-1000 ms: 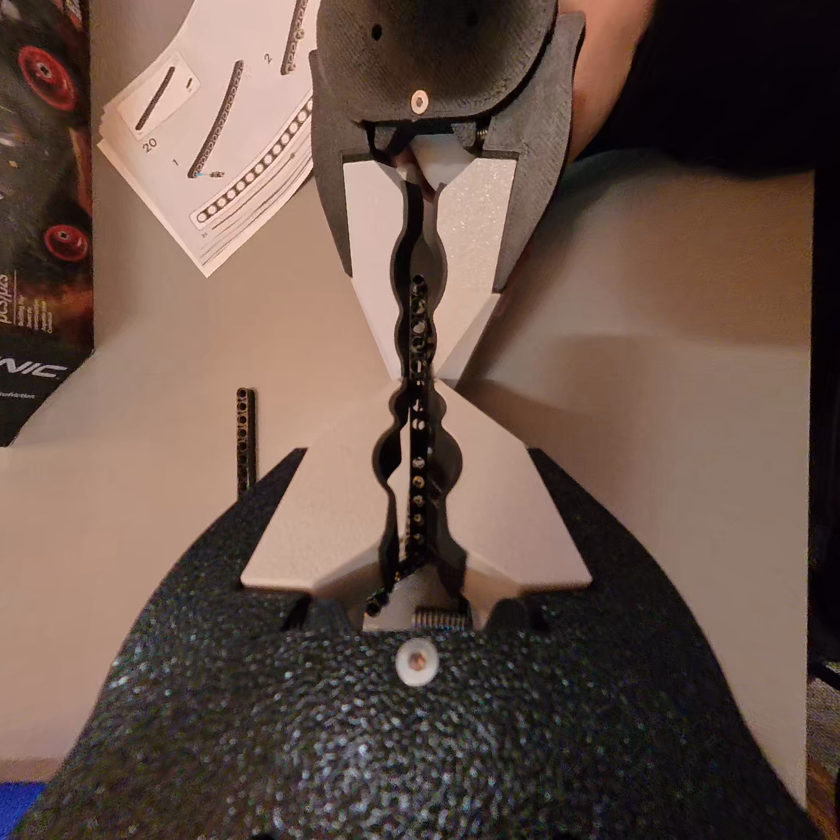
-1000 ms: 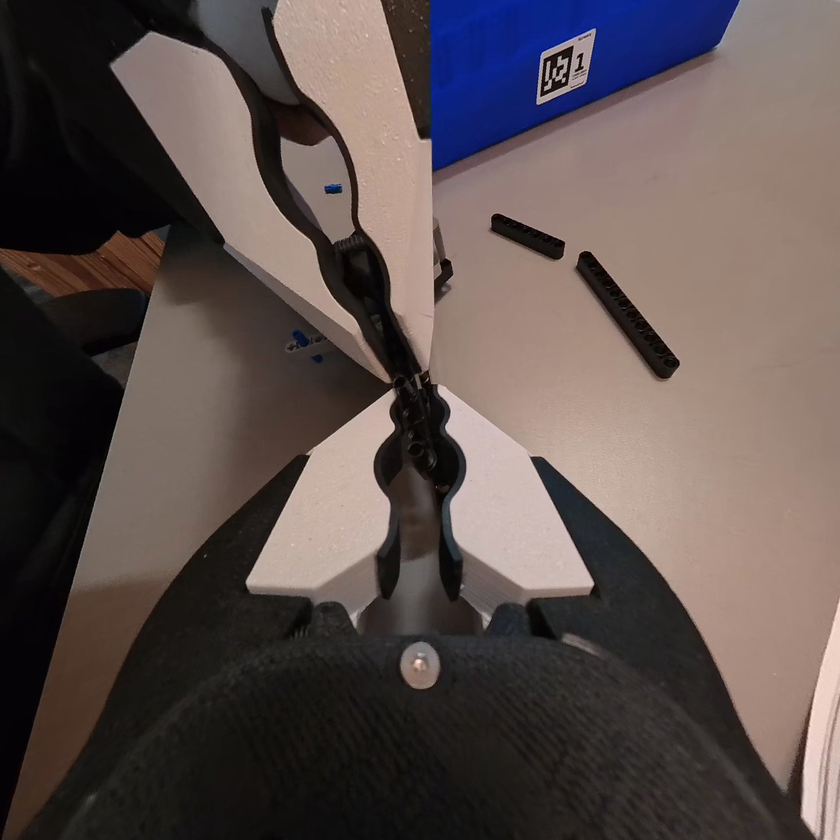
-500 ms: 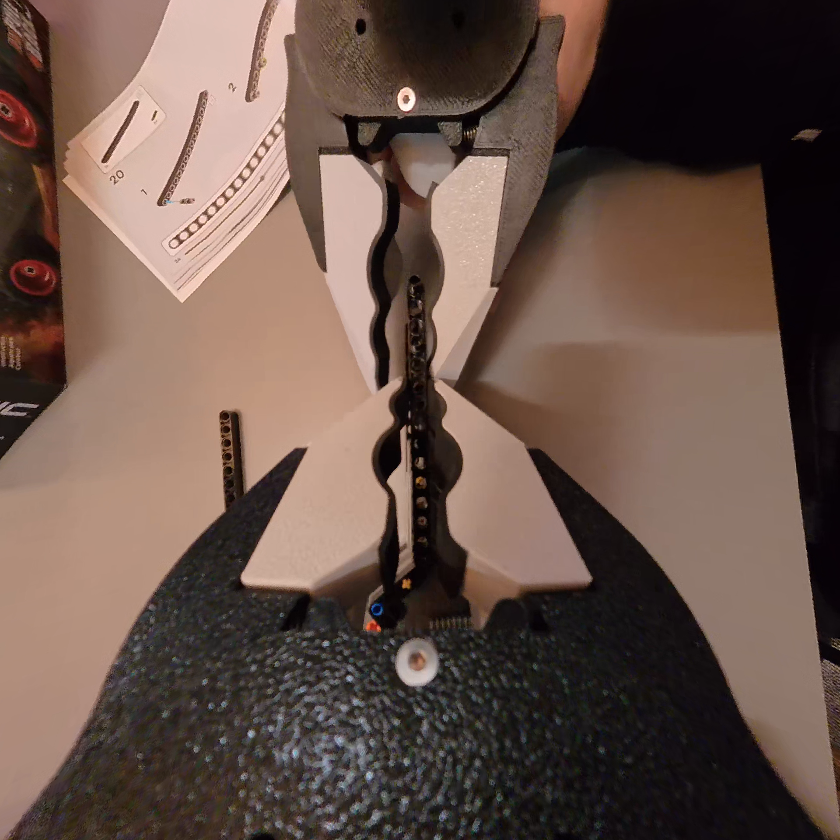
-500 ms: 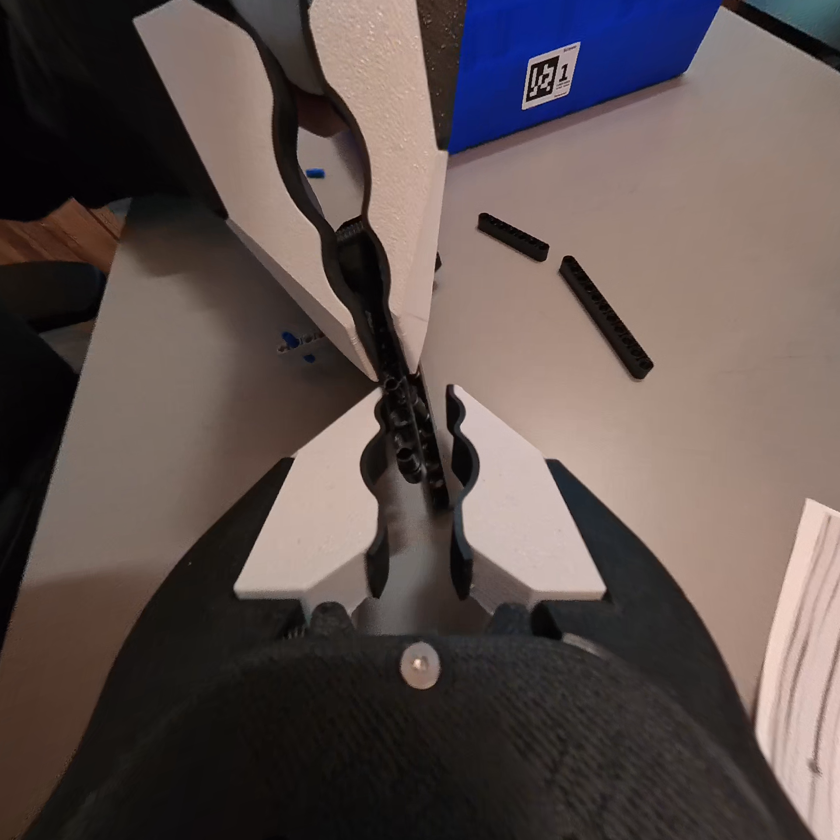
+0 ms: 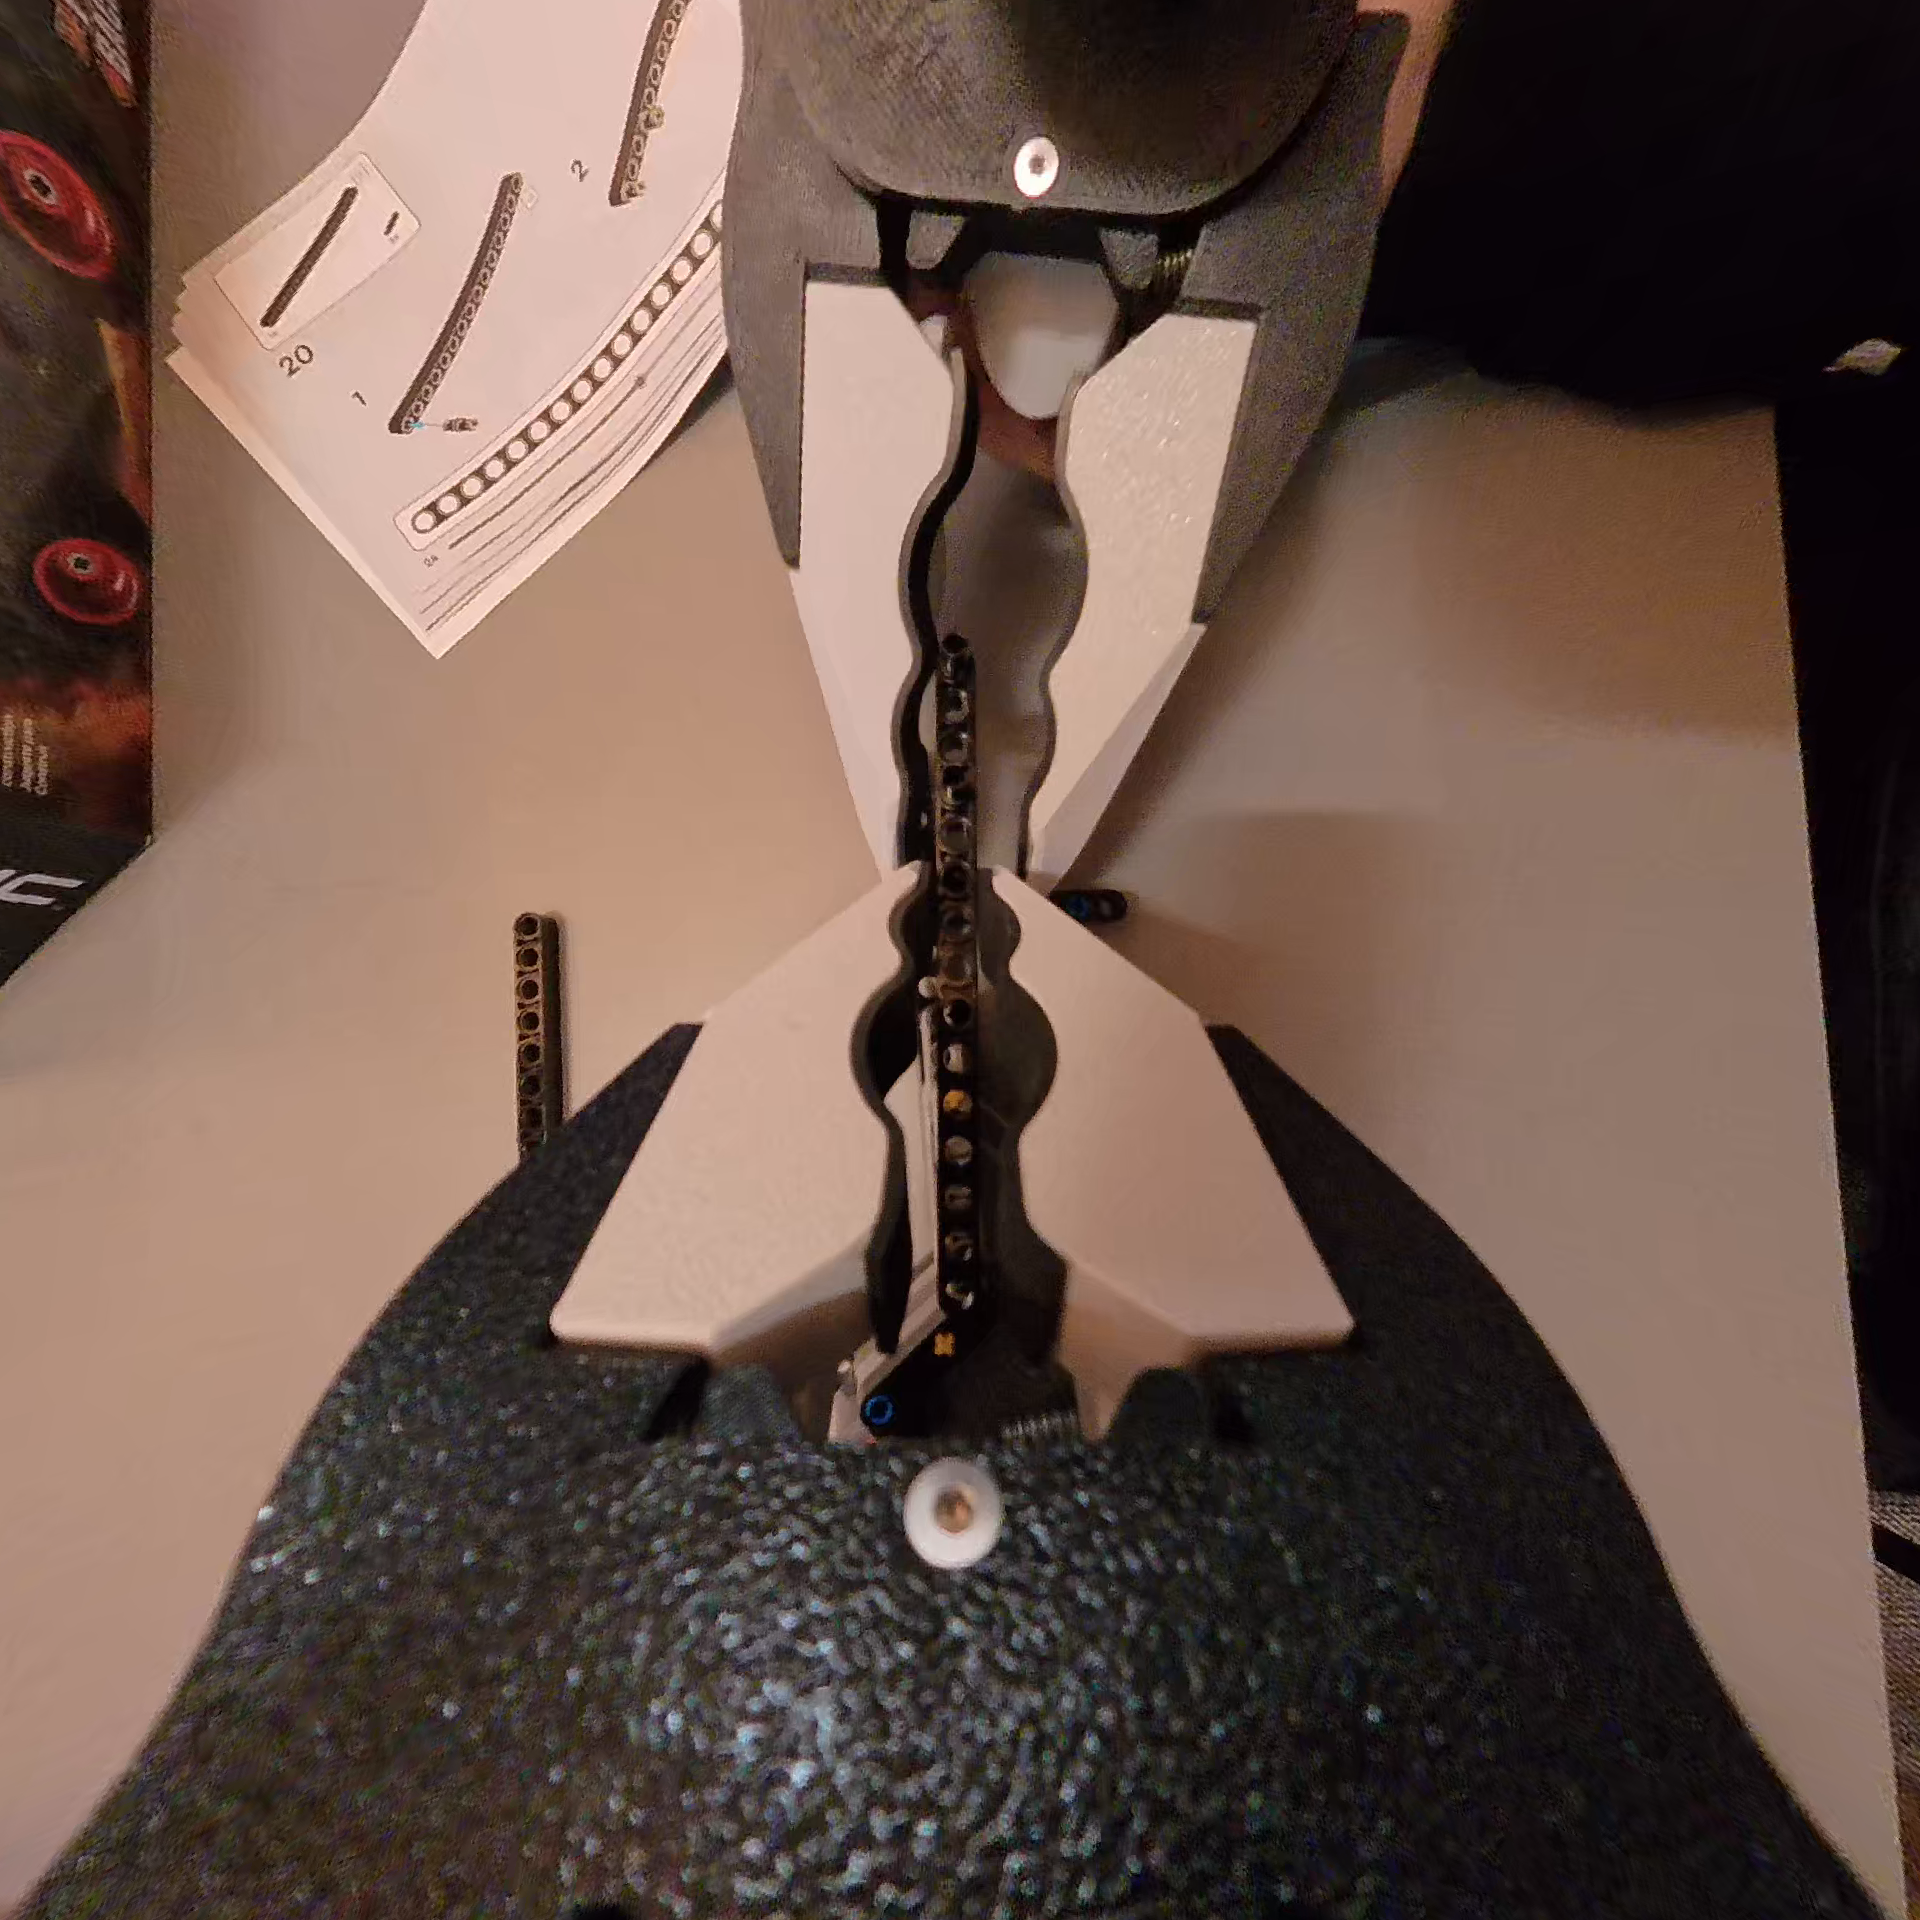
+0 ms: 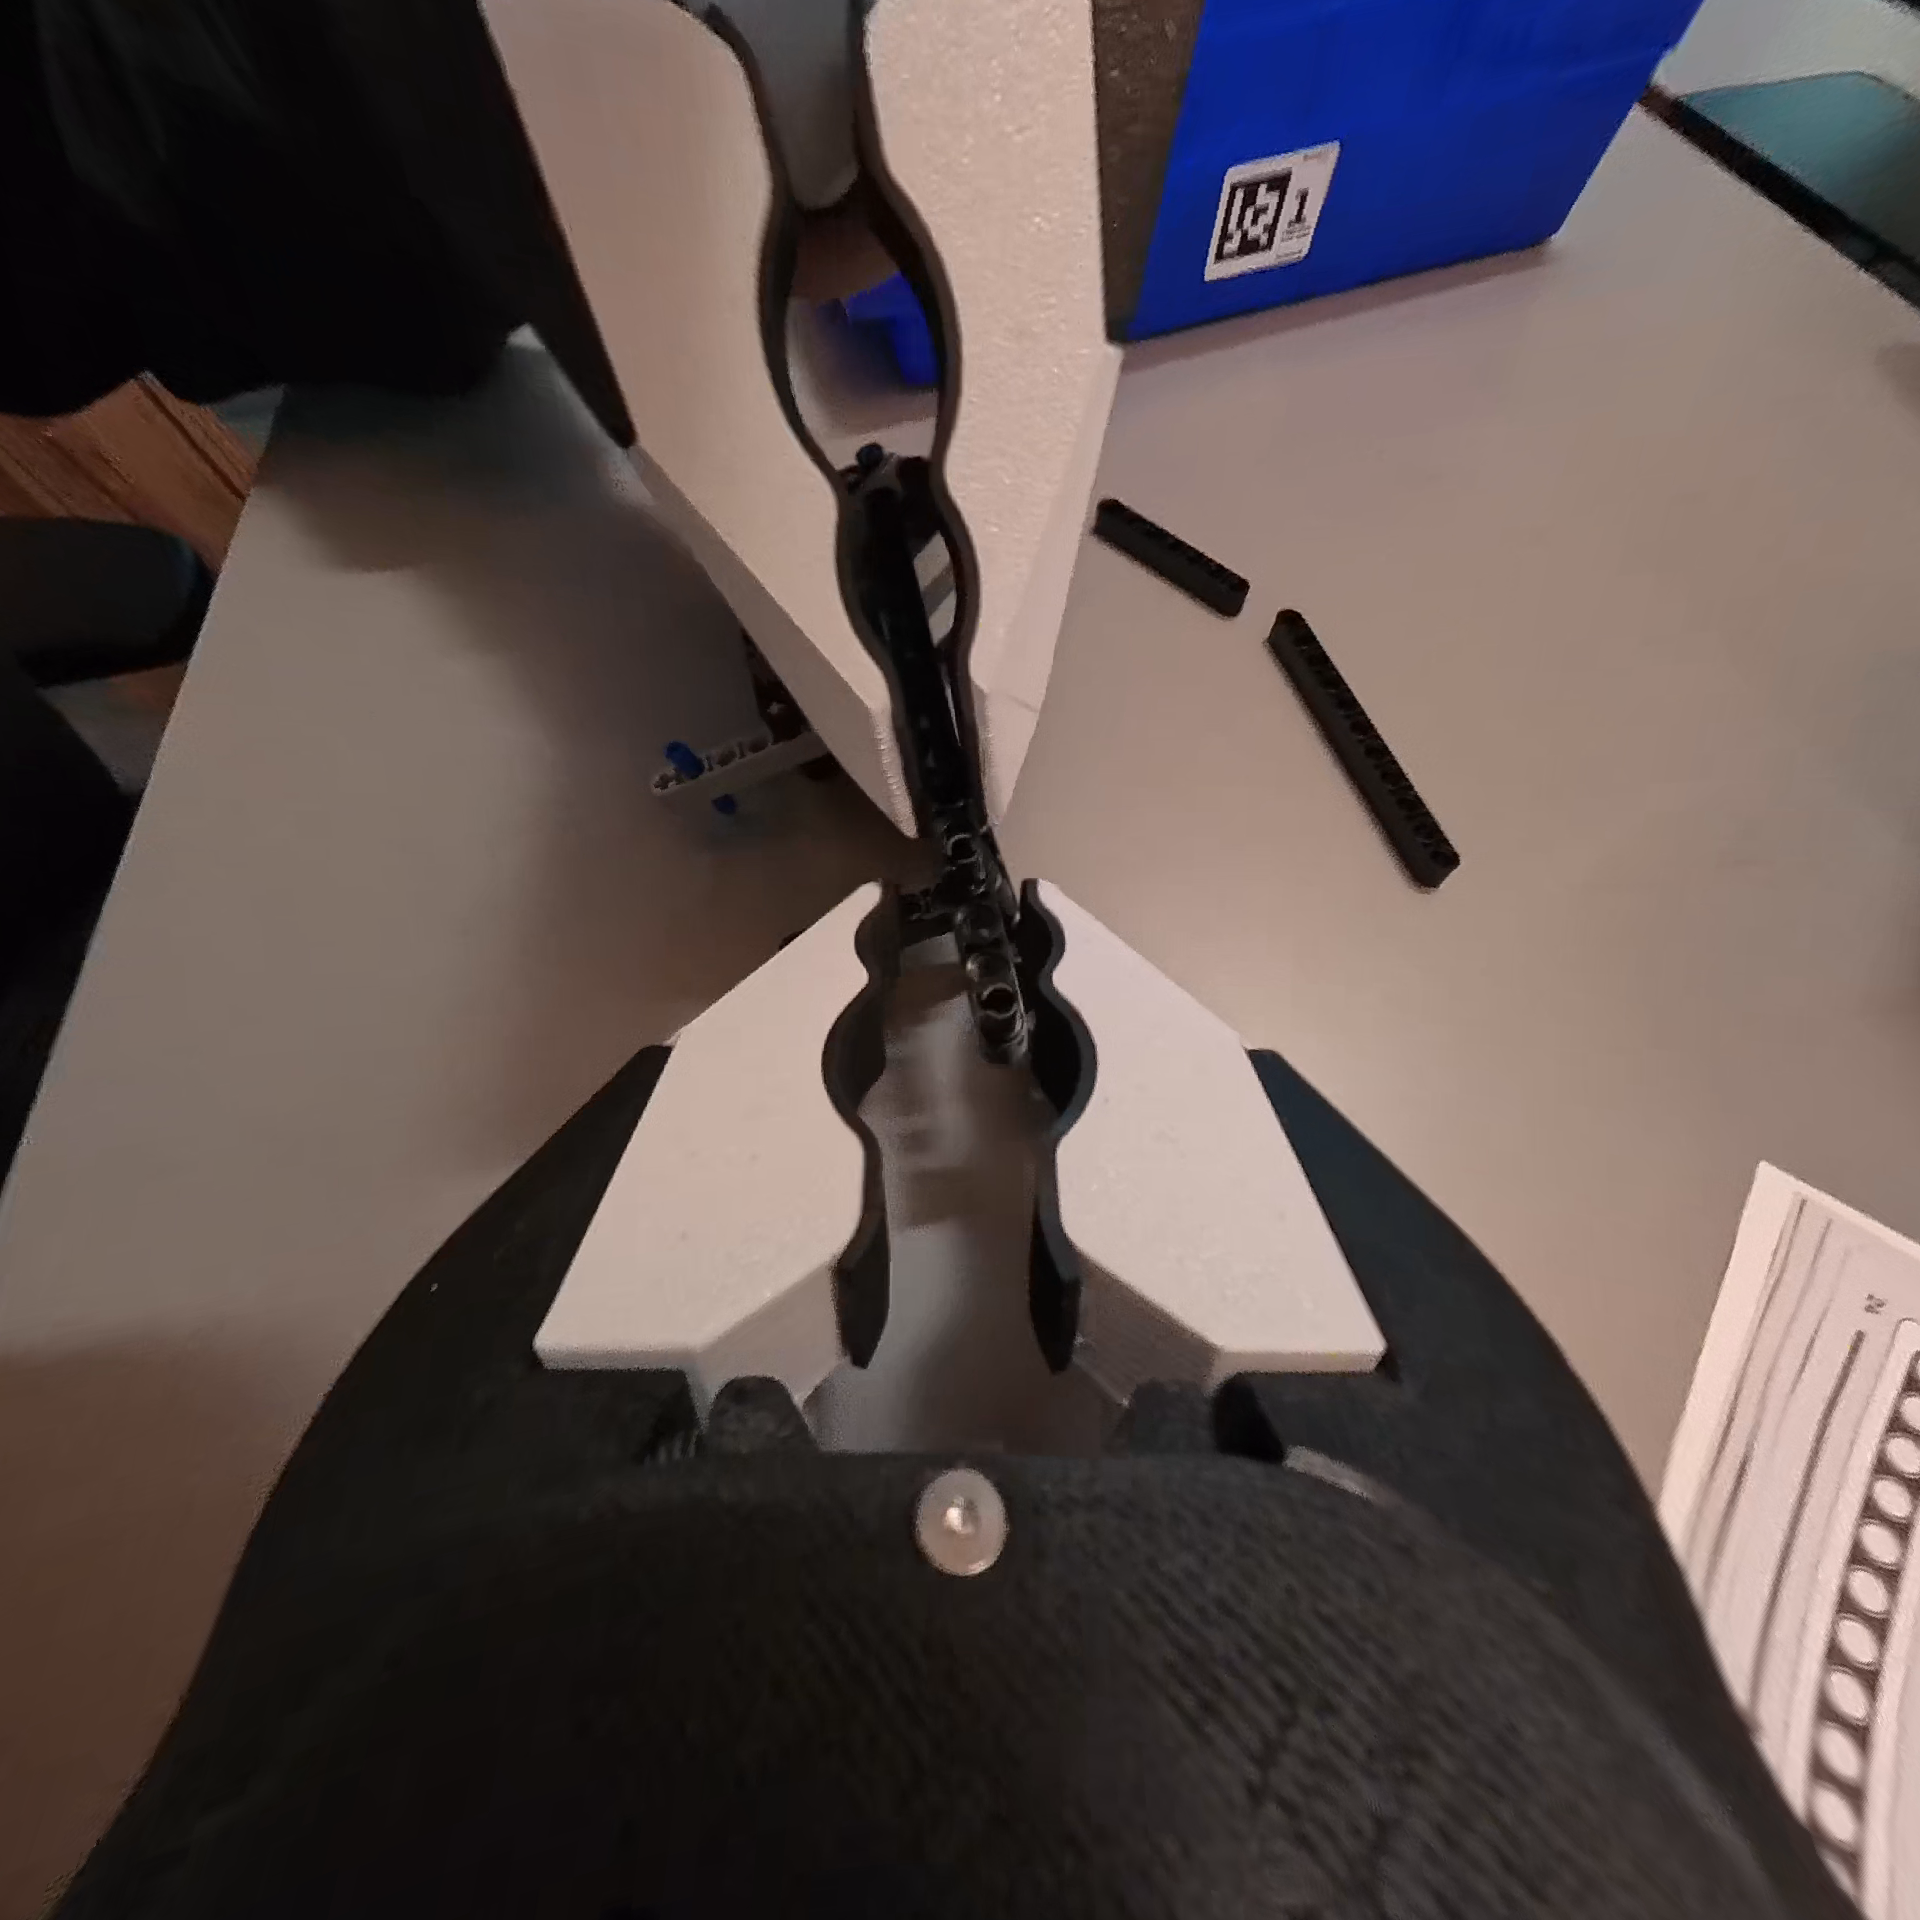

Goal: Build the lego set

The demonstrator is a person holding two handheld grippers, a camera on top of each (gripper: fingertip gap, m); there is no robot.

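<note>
My left gripper [image 5: 956, 881] is shut on a long black beam [image 5: 958, 1091] with a row of holes. The beam runs along the jaws and sticks out past the tips. A short angled black piece with a blue pin [image 5: 881, 1410] sits at its near end. My right gripper [image 6: 958, 891] faces it tip to tip and is open. The beam's far end [image 6: 995, 1003] lies between the right fingers [image 6: 727, 1143], close to the right-hand one; I cannot tell if it touches. In the left wrist view the right gripper's fingers [image 5: 852, 623] stand apart around the beam end.
Two black beams [image 6: 1169, 556] [image 6: 1361, 748] lie on the grey table [image 6: 1455, 623]. A blue box [image 6: 1455, 125] stands behind them. A small grey beam with blue pins [image 6: 717, 774] lies left. The instruction booklet [image 5: 468, 364], another black beam [image 5: 537, 1029] and the set's box [image 5: 62, 416] are nearby. The tips of both grippers are at nearly the same place.
My right gripper was shut on the beam's far end a second ago and has opened. My left gripper has kept its hold on the beam throughout.
</note>
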